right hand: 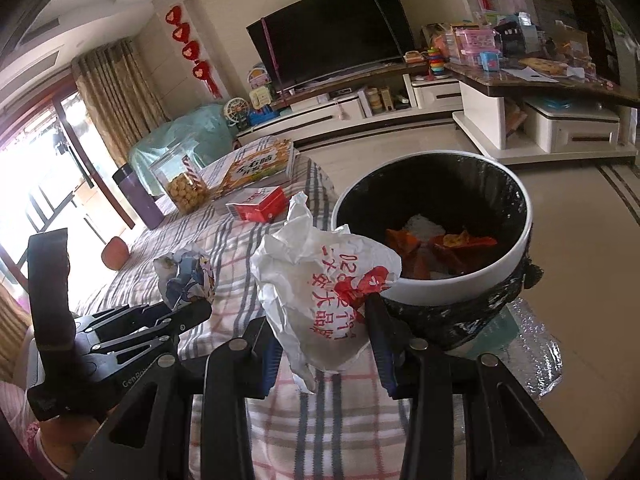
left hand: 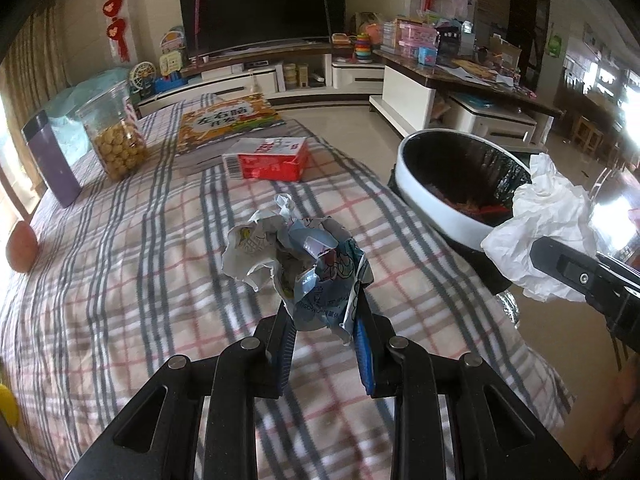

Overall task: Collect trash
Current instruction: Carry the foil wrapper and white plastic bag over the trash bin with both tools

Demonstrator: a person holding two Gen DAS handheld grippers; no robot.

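My left gripper (left hand: 325, 316) is shut on a crumpled blue-and-white printed wrapper (left hand: 304, 260), held above the plaid tablecloth (left hand: 120, 280). In the right wrist view the same wrapper (right hand: 186, 278) shows at the left, clamped in the left gripper (right hand: 188, 312). My right gripper (right hand: 320, 328) is shut on a crumpled white paper bag with red print (right hand: 320, 292); in the left wrist view that bag (left hand: 548, 224) hangs at the right beside the bin. The white bin with a black liner (right hand: 460, 284) stands just right of the table edge, with orange scraps inside, and the bag overlaps its near rim.
On the table stand a red-and-white carton (left hand: 276, 159), a colourful book (left hand: 228, 118), a clear jar of round snacks (left hand: 116, 136), a purple box (left hand: 50, 160) and a round reddish fruit (left hand: 22, 248). Behind are a TV cabinet (left hand: 256, 80) and low tables (left hand: 460, 80).
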